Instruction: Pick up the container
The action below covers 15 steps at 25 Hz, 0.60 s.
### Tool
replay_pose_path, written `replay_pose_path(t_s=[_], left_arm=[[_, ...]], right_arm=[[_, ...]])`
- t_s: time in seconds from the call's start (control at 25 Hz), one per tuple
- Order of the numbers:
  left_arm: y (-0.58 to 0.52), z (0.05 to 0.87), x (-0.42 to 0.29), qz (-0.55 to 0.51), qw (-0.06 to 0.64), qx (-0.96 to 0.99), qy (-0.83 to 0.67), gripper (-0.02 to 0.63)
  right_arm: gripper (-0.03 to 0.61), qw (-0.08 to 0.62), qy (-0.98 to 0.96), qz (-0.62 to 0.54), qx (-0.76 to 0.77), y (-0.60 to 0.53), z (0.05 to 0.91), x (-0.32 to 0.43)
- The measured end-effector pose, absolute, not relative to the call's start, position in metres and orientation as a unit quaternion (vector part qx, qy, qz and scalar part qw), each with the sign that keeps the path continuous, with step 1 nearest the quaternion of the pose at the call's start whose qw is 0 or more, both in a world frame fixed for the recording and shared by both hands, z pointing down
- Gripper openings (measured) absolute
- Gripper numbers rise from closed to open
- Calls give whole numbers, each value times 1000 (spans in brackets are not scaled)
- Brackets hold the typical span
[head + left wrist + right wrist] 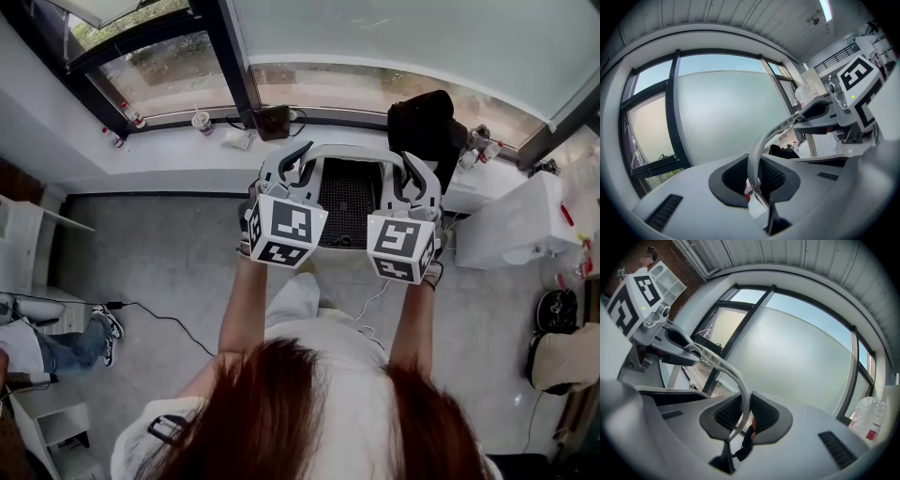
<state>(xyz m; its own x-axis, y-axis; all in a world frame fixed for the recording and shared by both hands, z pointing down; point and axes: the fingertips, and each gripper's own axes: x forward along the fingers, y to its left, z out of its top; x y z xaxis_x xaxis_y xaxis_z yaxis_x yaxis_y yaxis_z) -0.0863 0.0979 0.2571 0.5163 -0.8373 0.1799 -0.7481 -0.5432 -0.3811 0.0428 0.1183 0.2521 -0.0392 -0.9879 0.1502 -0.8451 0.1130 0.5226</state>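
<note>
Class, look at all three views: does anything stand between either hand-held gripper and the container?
Nothing visible does. The left hand-held gripper and the right hand-held gripper are each shut directly on the white rim of the container, one at each side.

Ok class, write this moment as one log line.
left gripper: shut on white plastic container rim | right gripper: same | container: held aloft

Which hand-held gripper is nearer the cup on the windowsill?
Left. The left hand-held gripper grips the container at its left rim, toward the cup; the right hand-held gripper grips the opposite rim, farther away.
</note>
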Motion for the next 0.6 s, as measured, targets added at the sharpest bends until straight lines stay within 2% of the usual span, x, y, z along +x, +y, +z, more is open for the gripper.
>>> replay_pose_path(t_s=[0.6], left_arm=[[118,243,-86,-166,150,-861,456,55]], right_arm=[[70,222,-702,-149,660,140,241,43]])
